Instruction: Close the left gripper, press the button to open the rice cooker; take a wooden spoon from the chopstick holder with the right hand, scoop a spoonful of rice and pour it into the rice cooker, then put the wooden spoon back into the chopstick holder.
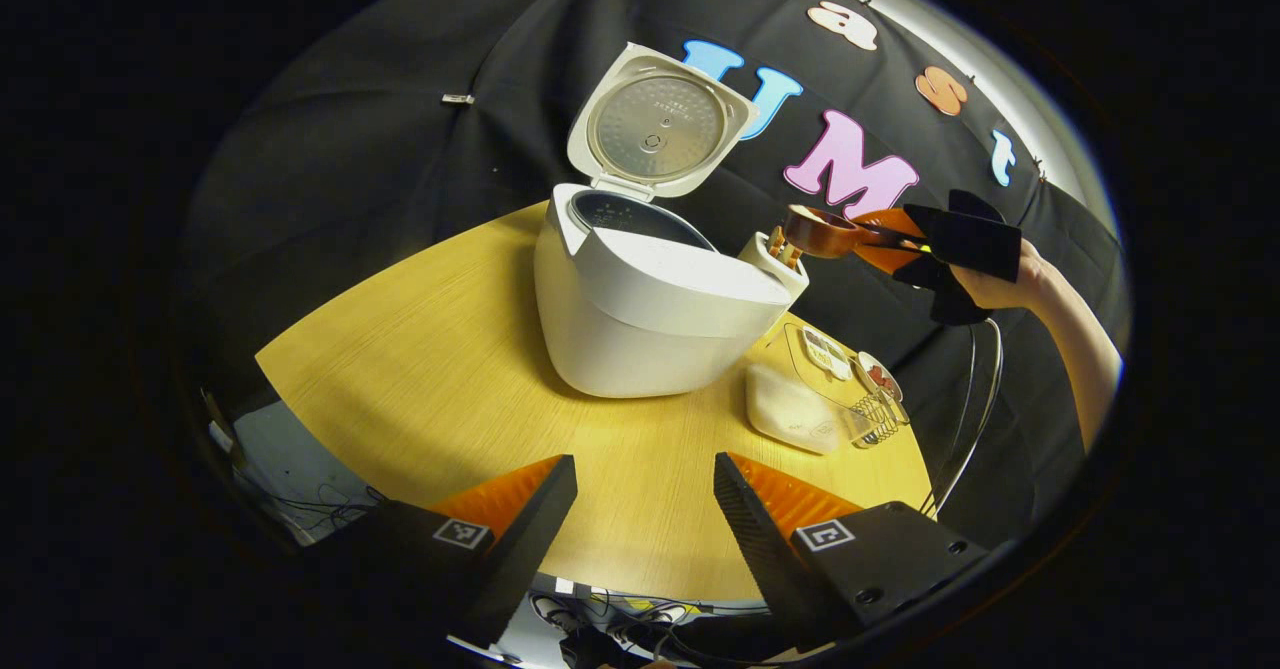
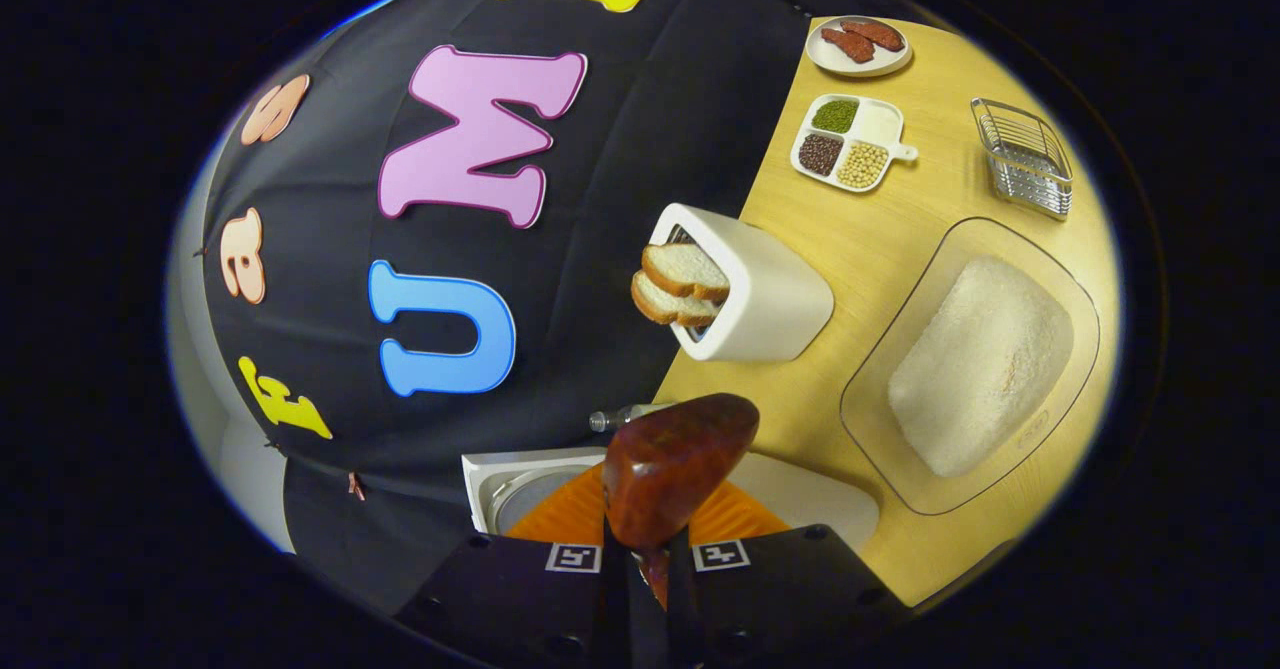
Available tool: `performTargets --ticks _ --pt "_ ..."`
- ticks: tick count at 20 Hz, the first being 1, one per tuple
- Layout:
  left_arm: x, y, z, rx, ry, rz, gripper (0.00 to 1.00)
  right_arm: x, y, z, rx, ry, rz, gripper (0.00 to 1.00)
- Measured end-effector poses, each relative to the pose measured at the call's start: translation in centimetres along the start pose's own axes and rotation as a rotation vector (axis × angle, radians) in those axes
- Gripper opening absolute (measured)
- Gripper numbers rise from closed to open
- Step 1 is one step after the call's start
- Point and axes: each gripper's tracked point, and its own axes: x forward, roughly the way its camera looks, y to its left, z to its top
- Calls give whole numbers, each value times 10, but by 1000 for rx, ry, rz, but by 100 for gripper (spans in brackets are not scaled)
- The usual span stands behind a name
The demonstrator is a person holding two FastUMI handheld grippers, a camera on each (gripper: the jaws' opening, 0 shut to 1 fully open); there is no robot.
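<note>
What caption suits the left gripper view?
Rice cooker lid open; right gripper holds wooden spoon above chopstick holder.

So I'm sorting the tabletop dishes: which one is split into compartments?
The white handled dish, with green, dark and pale beans in separate sections. The round plate and the clear glass rice dish are undivided.

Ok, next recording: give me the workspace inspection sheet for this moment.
Surface: wooden table, round edge.
Job's things: rice cooker lid open; wooden spoon held; chopstick holder; glass dish of rice.
Clutter: divided tray of beans, plate, wire rack.
Grippers: left gripper open, off the cooker; right gripper shut on the spoon.
Cables: under the table edge.
Surroundings: black cloth wall.
</note>
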Motion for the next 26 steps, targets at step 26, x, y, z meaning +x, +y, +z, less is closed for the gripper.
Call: performTargets --ticks 26 --pt "-34 34 39 -52 -108 59 96 110 98 -134 -1127 -142 240 18"
